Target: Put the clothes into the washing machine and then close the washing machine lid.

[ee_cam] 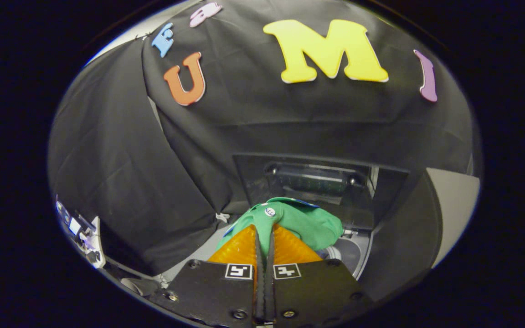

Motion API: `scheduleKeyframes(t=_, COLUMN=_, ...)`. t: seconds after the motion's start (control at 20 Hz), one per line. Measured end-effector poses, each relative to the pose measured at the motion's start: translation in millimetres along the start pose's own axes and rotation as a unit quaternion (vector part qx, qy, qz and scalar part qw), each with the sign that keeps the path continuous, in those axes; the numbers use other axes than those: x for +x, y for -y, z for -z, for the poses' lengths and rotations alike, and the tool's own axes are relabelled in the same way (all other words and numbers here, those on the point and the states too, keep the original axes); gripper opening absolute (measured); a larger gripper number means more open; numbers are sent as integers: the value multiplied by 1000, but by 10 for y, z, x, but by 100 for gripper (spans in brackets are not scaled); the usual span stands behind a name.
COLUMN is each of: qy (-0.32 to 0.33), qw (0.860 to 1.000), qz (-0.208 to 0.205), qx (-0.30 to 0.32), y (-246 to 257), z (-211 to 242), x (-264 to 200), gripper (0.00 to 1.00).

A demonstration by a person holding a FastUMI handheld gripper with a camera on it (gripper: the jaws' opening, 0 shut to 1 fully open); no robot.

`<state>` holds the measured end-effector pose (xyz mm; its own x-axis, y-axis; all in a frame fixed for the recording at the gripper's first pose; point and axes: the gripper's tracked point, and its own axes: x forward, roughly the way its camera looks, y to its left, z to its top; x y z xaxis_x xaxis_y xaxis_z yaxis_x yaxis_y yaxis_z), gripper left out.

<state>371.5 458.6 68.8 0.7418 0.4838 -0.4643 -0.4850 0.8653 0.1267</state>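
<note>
gripper (265, 228) clamped on green garment (306, 221), above washing machine (358, 255); raised lid (321, 182) just beyond.

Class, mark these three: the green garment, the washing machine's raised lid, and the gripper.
Green garment (306, 221), gripper view: on its bunched cloth beyond the fingers.
Lid (317, 182), gripper view: on its dark window panel.
Gripper (265, 237), gripper view: between the fingertips, shut on the garment.
</note>
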Motion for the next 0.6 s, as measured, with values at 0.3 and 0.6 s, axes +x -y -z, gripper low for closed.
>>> scheduleKeyframes(t=0.3, qy=-61, qw=997, qz=35, qx=12, y=316, z=571, x=488, gripper=4)
scheduleKeyframes(t=0.6, qy=-108, qw=992, qz=60, qx=34, y=474, z=1014, x=918, gripper=4)
